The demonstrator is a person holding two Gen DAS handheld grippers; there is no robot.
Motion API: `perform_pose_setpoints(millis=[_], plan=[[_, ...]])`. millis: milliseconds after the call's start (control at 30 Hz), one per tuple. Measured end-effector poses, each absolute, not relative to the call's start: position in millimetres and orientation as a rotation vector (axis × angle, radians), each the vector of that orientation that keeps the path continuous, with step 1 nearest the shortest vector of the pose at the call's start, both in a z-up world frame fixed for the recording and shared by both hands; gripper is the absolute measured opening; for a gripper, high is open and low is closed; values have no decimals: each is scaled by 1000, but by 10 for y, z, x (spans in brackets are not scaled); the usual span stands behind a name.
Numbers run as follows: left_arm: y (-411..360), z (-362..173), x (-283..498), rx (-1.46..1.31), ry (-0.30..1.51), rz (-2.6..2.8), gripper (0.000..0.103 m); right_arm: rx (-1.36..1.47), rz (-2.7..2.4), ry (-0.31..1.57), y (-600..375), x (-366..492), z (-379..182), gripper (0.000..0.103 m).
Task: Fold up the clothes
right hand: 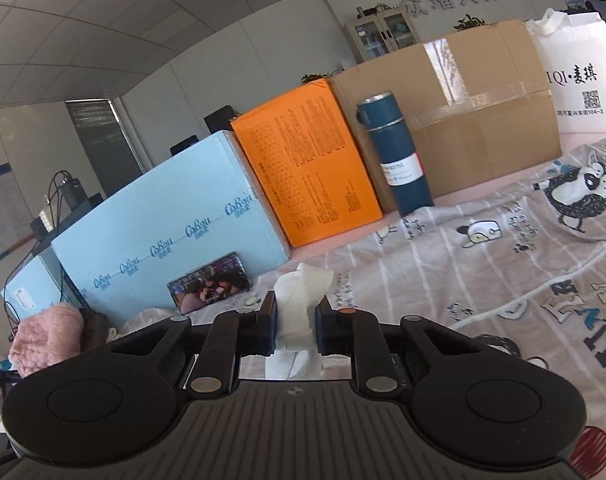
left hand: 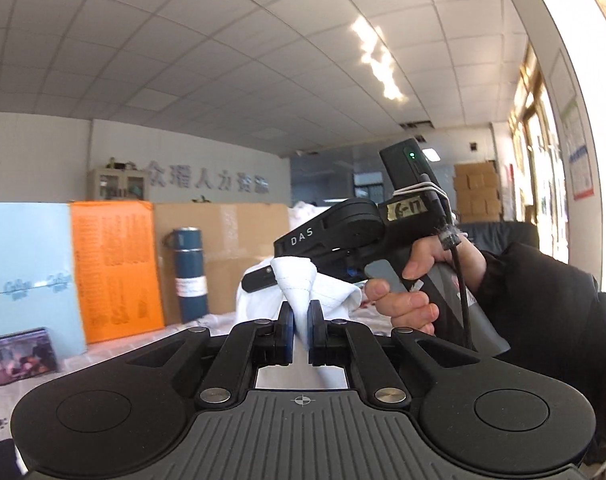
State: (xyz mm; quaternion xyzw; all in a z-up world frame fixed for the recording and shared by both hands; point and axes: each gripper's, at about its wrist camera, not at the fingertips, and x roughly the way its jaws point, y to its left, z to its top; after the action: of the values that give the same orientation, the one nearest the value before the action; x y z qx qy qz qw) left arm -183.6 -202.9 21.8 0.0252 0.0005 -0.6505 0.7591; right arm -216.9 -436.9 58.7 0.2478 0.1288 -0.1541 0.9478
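A white garment (left hand: pixel 303 292) is held up in the air between both grippers. My left gripper (left hand: pixel 301 318) is shut on a bunched edge of it. In the left wrist view the right gripper (left hand: pixel 263 276) is close ahead, held by a hand (left hand: pixel 415 300), its fingers pinching the same cloth. In the right wrist view my right gripper (right hand: pixel 295 320) is shut on a bunch of the white garment (right hand: pixel 299 300), above a patterned blanket (right hand: pixel 483 248). The rest of the garment hangs below, hidden.
Along the back stand a light blue box (right hand: pixel 163 216), an orange box (right hand: pixel 307 160), a blue flask (right hand: pixel 399 160), a cardboard box (right hand: pixel 475 112) and a white bag (right hand: pixel 579 76). A phone (right hand: pixel 211 288) leans on the blue box. A pink fluffy item (right hand: pixel 47 340) lies at the left.
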Motion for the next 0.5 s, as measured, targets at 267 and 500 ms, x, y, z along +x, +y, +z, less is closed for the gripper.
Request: perform_pose_setpoints(millis=[267,500], plan=[[-1146,233,-1259,-105,82,-1145,5,474,-239,356,-3616,-934,732,14],[-526,-164,-887,-194,370,-967,5,378,-208,613,-2822,177,328,13]])
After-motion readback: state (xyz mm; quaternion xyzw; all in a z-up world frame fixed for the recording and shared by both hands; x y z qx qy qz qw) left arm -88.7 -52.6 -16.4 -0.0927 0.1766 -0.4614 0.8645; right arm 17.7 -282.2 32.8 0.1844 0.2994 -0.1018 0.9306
